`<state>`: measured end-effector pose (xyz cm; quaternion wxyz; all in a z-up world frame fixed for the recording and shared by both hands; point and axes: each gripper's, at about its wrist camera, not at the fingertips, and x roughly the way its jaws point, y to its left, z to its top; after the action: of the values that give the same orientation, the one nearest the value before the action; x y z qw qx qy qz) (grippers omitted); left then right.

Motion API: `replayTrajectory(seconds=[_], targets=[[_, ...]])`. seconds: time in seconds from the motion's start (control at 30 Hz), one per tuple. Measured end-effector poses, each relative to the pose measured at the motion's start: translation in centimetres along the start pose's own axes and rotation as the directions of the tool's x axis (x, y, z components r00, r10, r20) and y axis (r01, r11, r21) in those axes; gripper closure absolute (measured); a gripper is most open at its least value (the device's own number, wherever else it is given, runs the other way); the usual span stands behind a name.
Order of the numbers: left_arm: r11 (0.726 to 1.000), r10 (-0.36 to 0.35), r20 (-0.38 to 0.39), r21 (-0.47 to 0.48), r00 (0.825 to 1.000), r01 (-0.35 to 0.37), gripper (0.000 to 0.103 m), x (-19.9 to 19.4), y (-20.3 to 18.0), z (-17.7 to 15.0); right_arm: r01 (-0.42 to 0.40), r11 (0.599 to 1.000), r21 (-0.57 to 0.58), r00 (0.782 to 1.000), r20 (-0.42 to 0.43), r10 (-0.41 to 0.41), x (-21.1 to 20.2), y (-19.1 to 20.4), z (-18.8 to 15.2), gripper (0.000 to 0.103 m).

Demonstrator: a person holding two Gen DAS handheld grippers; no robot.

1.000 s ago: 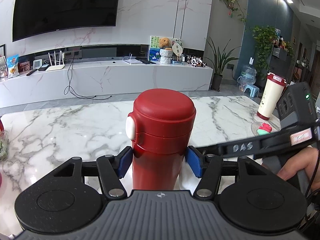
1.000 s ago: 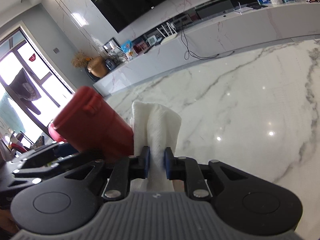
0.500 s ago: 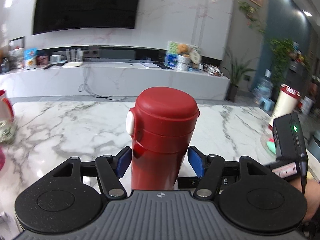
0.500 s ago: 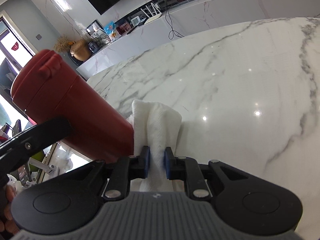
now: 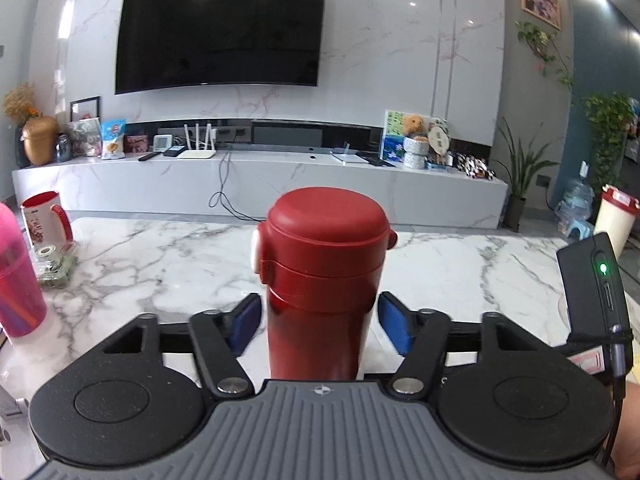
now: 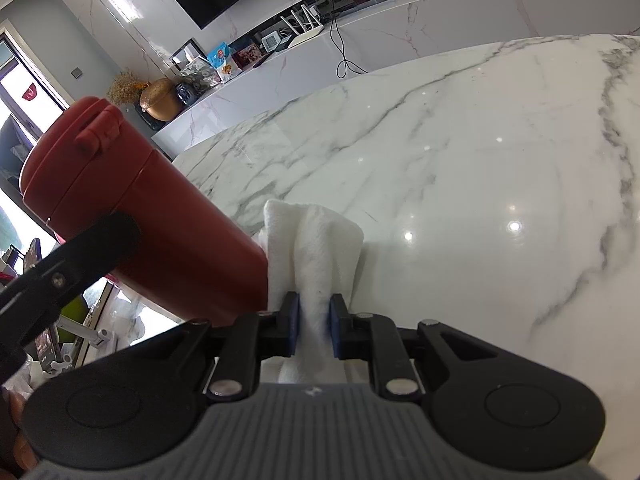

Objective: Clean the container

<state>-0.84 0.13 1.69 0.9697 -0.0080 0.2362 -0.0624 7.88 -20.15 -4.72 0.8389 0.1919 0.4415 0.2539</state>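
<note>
Marble counter (image 6: 480, 168) below, television wall behind. Left claw (image 5: 319, 322) closing on the red thermos flask (image 5: 324, 256), blue pads against its body just under the lid seam, low centre of the left-wrist frame. Right claw (image 6: 314, 318) clamped tight on a folded white paper towel (image 6: 316, 240), bottom centre of the right-wrist frame, towel edge touching the flask's lower side at left. Probably a rigid, glossy shell: slippery under pads, fairly heavy if filled, hardly fragile. Best held across the straight body, clear of the lid's white push button (image 5: 254, 248). Towel soft, limp, light.
</note>
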Motion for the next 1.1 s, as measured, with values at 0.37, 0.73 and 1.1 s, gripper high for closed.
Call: replayTrajectory(seconds=[0.37,0.73,1.1], targets=[[0.989,-0.130,-0.036,0.065,0.991,0.132,0.046,0.3,2.2,0.6,-0.027,1.000,0.002,0.999,0.024,0.027,-0.5,0.3,0.7,0.084],[0.958,-0.242,-0.084,0.135,0.967,0.251,0.046,0.9,3.7,1.0,-0.148,0.989,-0.026,0.979,0.136,0.150,-3.7,1.1,1.7,0.084],[0.957,-0.243,-0.088,0.144,0.966,0.254,0.046,0.7,3.7,1.2,-0.215,0.976,-0.030,0.953,0.214,0.216,-5.4,1.6,1.9,0.084]])
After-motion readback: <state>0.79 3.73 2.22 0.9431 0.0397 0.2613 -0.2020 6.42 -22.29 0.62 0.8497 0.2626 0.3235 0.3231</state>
